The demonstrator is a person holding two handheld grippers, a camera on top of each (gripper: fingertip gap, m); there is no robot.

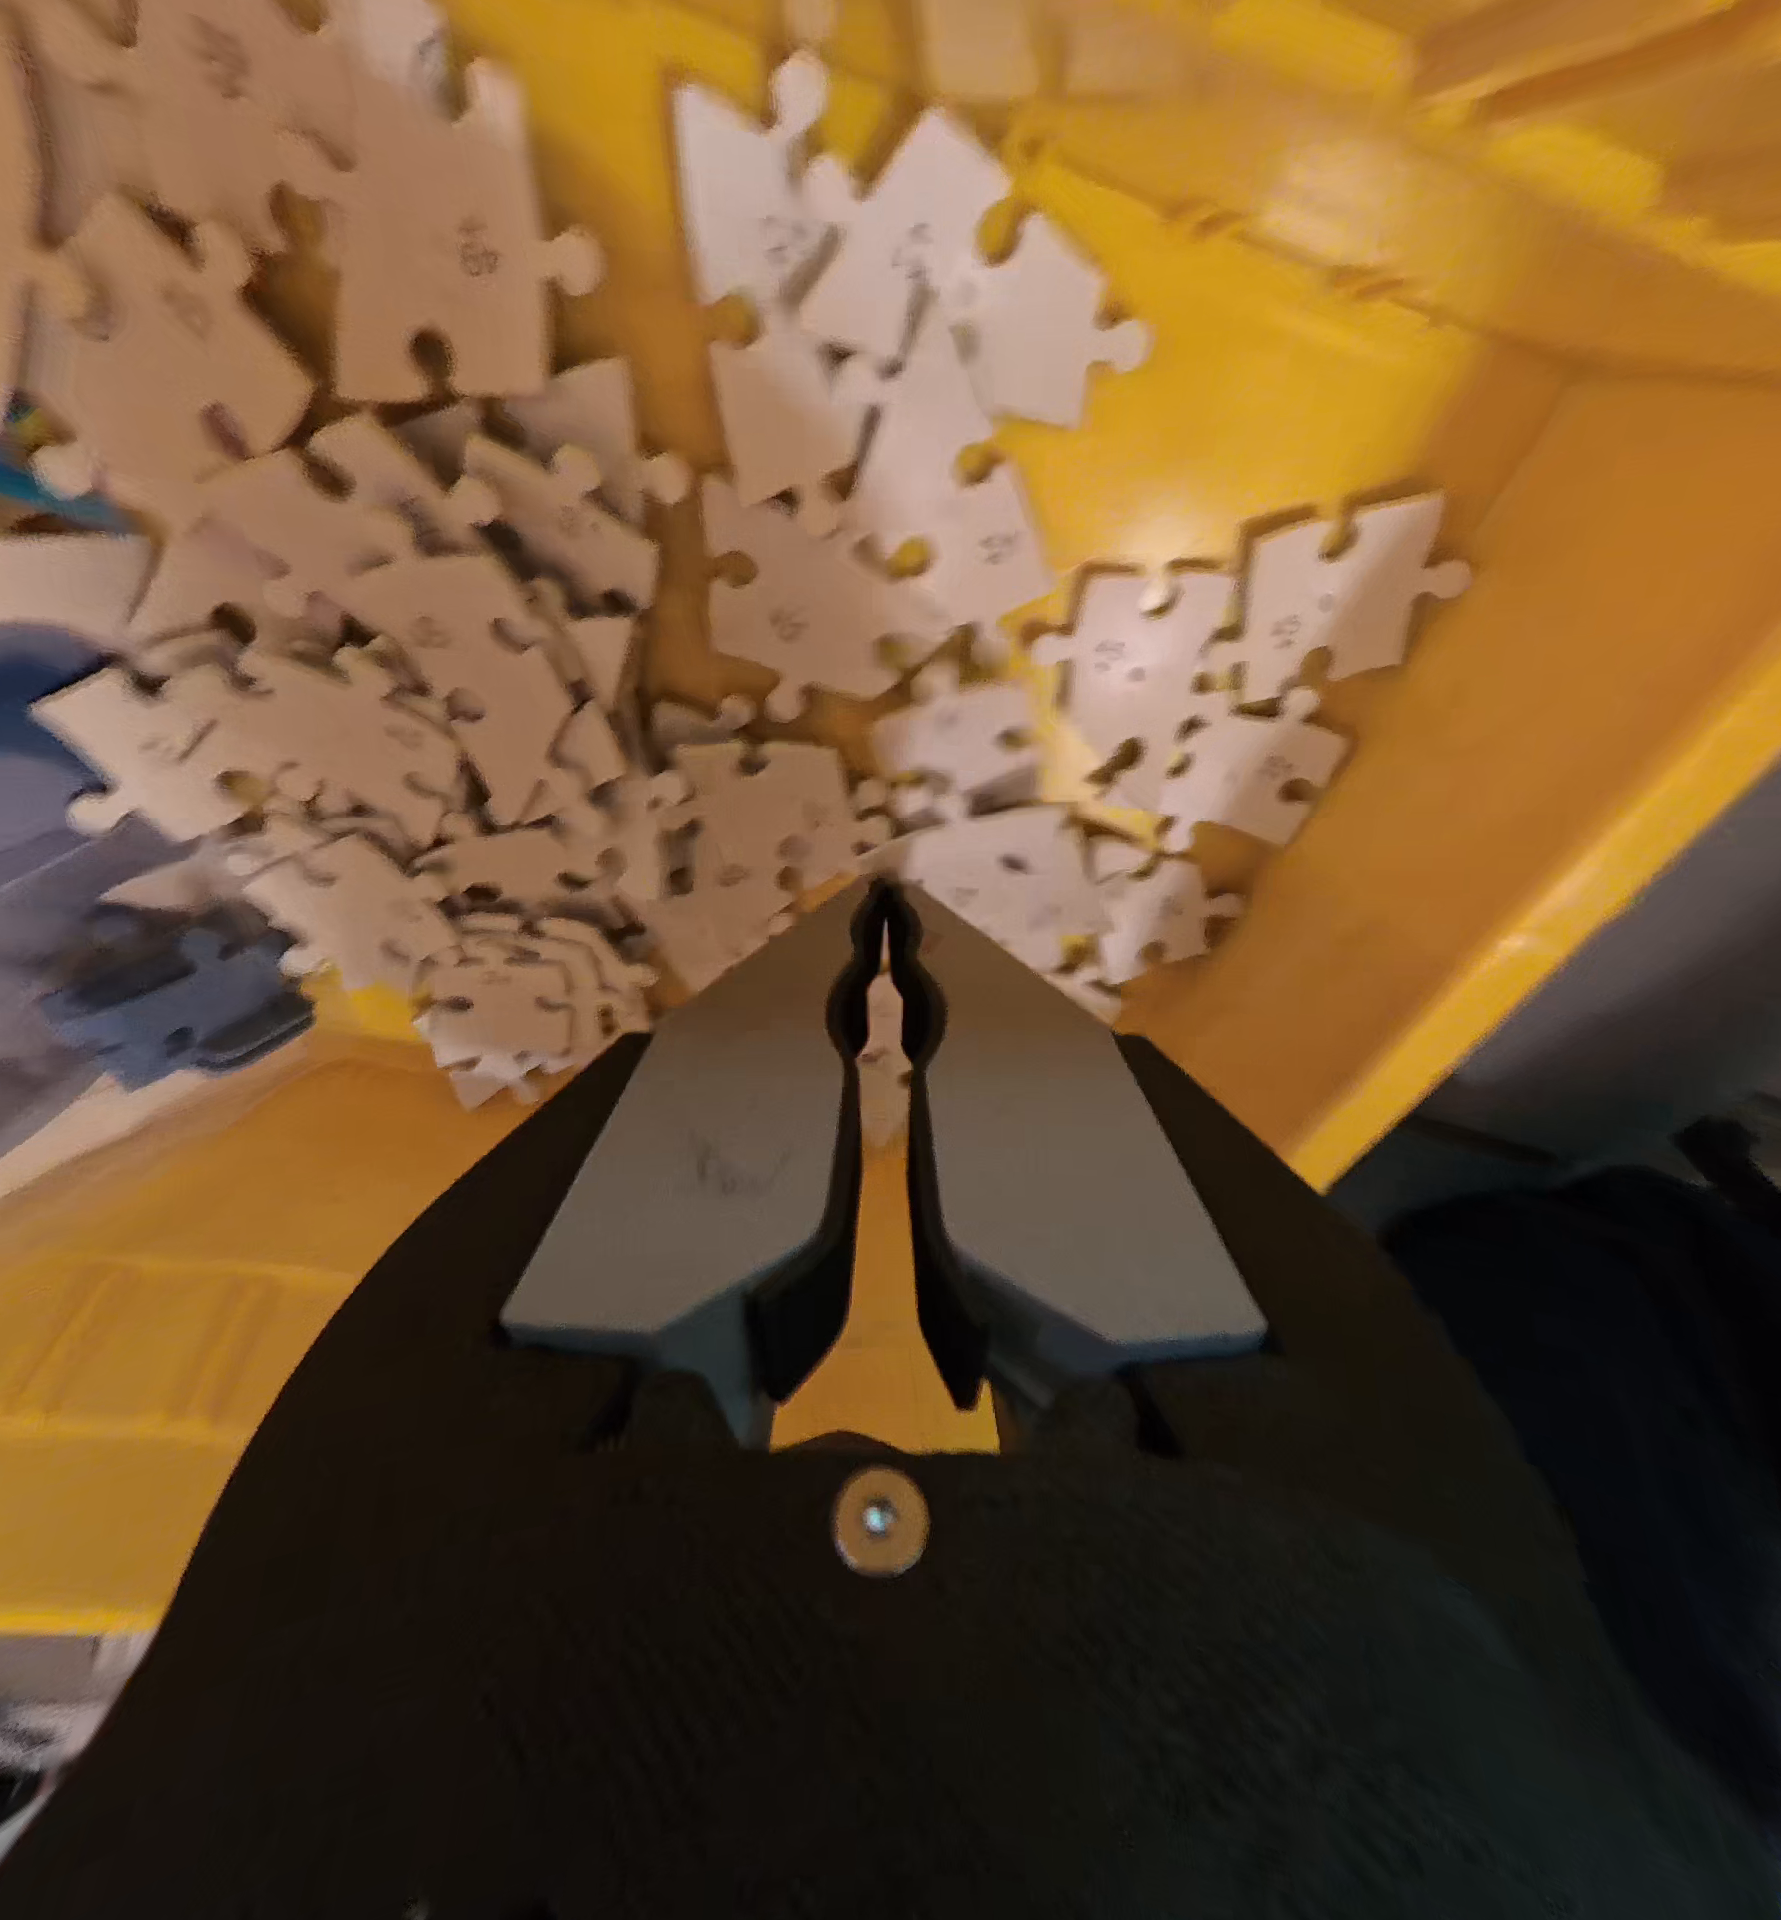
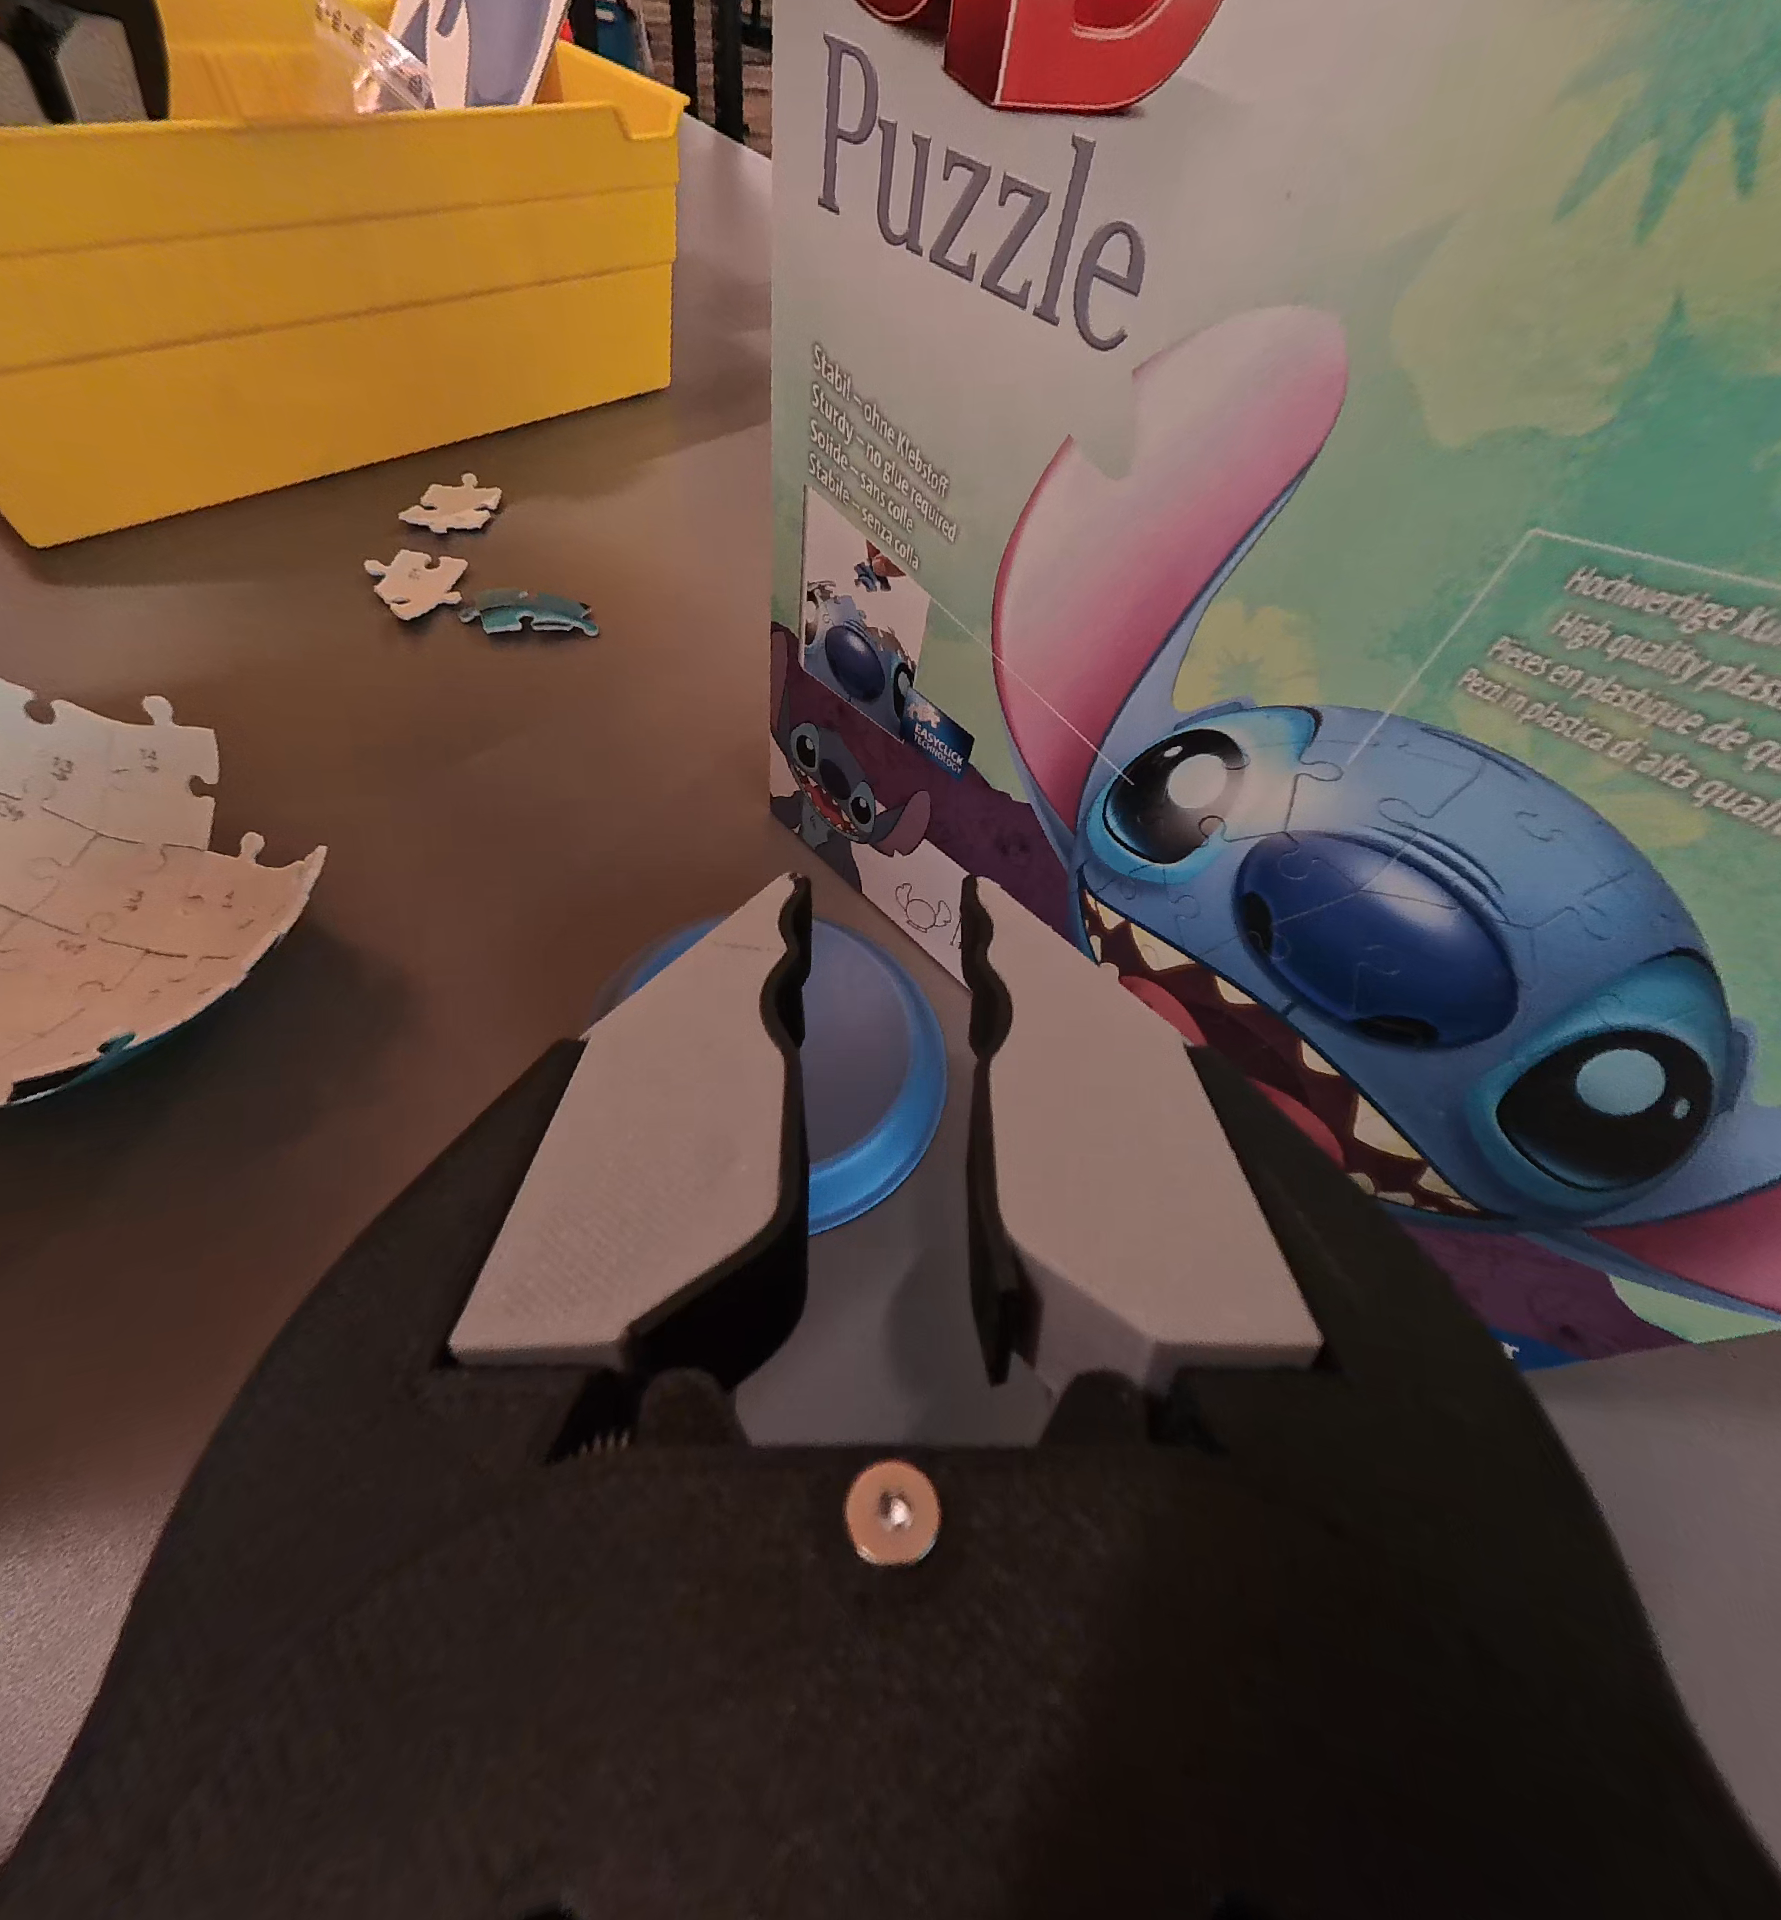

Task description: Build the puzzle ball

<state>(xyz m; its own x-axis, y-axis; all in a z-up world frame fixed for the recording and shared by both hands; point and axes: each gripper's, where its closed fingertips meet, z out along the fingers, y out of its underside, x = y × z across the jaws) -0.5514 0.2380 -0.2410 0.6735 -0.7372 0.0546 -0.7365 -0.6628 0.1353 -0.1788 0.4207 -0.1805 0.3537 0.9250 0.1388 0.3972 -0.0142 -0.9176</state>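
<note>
On my left wrist view I see the left tool (image 1: 881, 914) inside the yellow bin (image 1: 1468, 665), its fingers pressed together with the tips down in a heap of loose puzzle pieces (image 1: 512, 644); whether a piece sits between the tips I cannot tell, as the view is blurred. The pieces lie mostly white side up, each with a small printed mark that I cannot read through the blur, and a few blue pieces (image 1: 179, 997) show at the left edge of the heap. On my right wrist view the right tool (image 2: 881, 904) hangs over the grey counter (image 2: 553, 790) with its fingers spread and nothing between them. Just beyond the tips a round blue stand (image 2: 886, 1101) rests on the counter, at the foot of the upright puzzle box (image 2: 1385, 520), whose front carries a blue cartoon face, a pink ear and printed wording. The part-built ball (image 2: 86, 914) sits at the left edge, an open bowl of joined pieces with the white numbered inner side up and a blue outer skin showing at its lower rim. Three loose pieces (image 2: 450, 582) lie on the counter between the ball and the bin (image 2: 294, 301), two white side up and one teal.
</note>
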